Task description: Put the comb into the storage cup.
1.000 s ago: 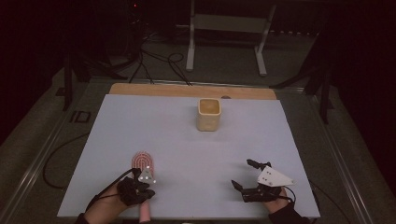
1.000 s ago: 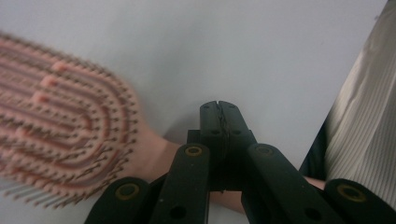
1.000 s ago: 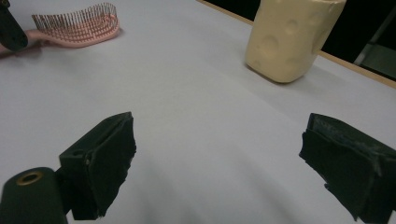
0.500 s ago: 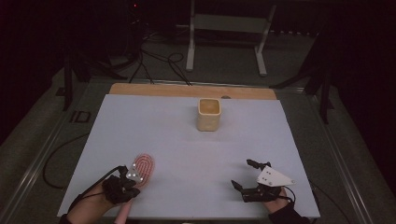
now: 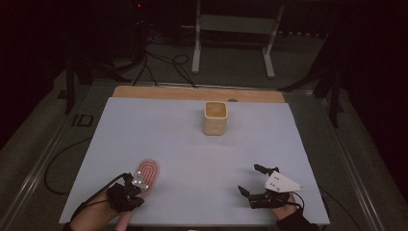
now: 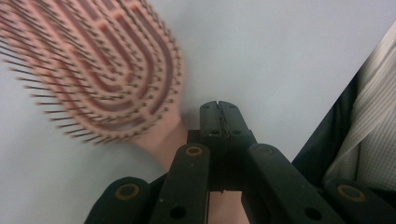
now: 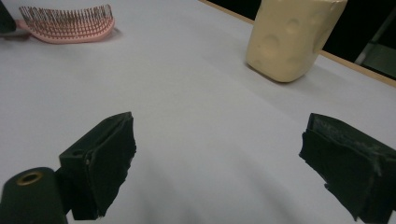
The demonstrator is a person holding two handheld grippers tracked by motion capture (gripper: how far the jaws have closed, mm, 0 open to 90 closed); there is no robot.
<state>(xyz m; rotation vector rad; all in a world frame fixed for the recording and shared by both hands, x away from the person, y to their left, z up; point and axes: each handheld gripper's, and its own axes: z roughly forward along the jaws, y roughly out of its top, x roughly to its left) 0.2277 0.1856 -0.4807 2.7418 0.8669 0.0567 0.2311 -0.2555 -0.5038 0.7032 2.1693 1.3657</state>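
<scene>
The pink hairbrush [image 5: 147,172] is lying bristles-up at the near-left of the table [image 5: 192,159], its head pointing away from the person and a little to the right. The left gripper [image 5: 126,196] is sitting over the handle end – its jaws are pressed fully together, tips meeting just past the neck of the brush. In the left gripper view the handle [image 6: 166,140] is running under the jaws and out to the left of them, so it's looking like the jaws are closing beside/above the handle, not around it; whether they're pinching any of it I can't tell. The brush head is blurring there.

The right gripper [image 5: 253,179] is resting at the near-right, well apart from the brush, w/ its jaws spread wide and nothing between them – bare table only.

A cream cup [image 5: 215,118] w/ dimpled sides is standing upright toward the far middle, clear of both grippers.
</scene>
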